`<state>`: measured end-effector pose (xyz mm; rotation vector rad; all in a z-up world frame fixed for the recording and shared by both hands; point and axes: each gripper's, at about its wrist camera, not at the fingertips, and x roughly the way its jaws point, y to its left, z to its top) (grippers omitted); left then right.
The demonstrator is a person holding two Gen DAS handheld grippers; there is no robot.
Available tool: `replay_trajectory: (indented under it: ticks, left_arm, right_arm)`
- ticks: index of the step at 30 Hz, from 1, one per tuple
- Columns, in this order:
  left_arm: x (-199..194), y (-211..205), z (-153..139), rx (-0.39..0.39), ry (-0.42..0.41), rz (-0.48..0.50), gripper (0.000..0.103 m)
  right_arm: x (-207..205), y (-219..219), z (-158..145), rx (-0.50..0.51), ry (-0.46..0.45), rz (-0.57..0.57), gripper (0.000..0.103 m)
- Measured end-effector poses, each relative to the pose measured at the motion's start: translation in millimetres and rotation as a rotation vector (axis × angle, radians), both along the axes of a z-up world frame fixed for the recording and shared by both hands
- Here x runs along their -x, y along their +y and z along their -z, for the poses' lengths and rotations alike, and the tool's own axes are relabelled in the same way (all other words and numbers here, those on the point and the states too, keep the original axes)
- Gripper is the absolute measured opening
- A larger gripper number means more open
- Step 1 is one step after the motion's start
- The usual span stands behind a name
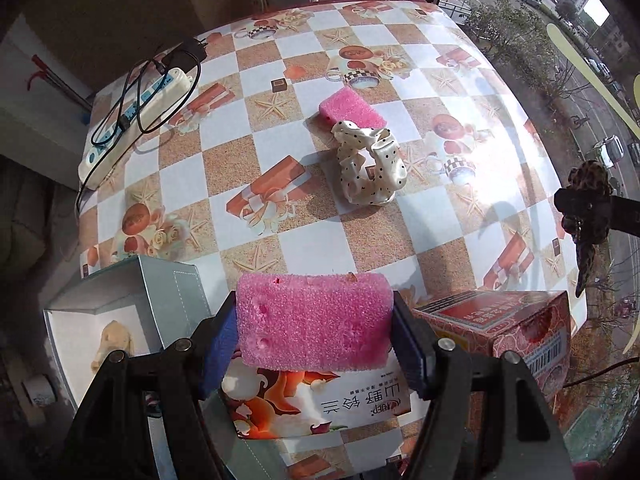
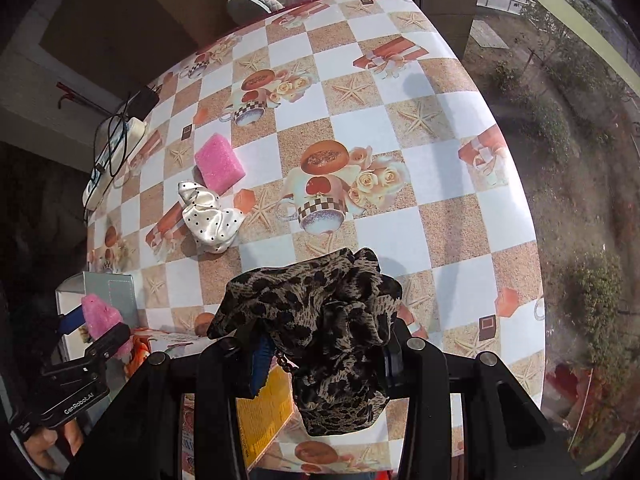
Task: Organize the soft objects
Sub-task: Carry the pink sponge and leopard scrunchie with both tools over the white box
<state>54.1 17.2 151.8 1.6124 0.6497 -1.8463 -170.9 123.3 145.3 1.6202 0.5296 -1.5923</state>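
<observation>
My left gripper (image 1: pixel 314 340) is shut on a pink sponge (image 1: pixel 314 322) and holds it above a flat printed packet (image 1: pixel 320 404) at the table's near edge. It shows in the right wrist view (image 2: pixel 102 324) too, at the left. My right gripper (image 2: pixel 324 356) is shut on a leopard-print scrunchie (image 2: pixel 320 320), lifted above the near edge; the scrunchie also shows at the far right of the left wrist view (image 1: pixel 588 216). A second pink sponge (image 1: pixel 350 110) (image 2: pixel 219 162) lies mid-table, touching a cream polka-dot scrunchie (image 1: pixel 370 166) (image 2: pixel 210 218).
An open grey box (image 1: pixel 120 308) with a pale soft item inside stands at the near left. A red carton (image 1: pixel 504 328) stands at the near right. A power strip with cables (image 1: pixel 136 108) lies at the table's left edge. A yellow carton (image 2: pixel 266 412) sits below my right gripper.
</observation>
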Motion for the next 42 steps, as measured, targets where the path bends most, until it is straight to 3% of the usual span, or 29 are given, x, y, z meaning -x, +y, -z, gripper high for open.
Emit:
replay_trajectory:
  ticks: [9,19,29,42]
  left_arm:
    - [-37,17,-34,0.035,0.047,0.01,0.074]
    - [-88,27,-45,0.046,0.068,-0.041,0.074]
    - [-134,30,-52,0.061,0.112,-0.149,0.074]
    - [-197,29,-52,0.061,0.135,-0.325,0.074]
  right_arm:
    - [-37,19,-54,0.054,0.033,0.008,0.043]
    - [-91,10,-99,0.135,0.049,-0.048,0.043]
    - [-154,-18,-110,0.136,0.056,-0.201,0.043]
    - [-241,-47,-102,0.1,0.044,-0.457,0.043]
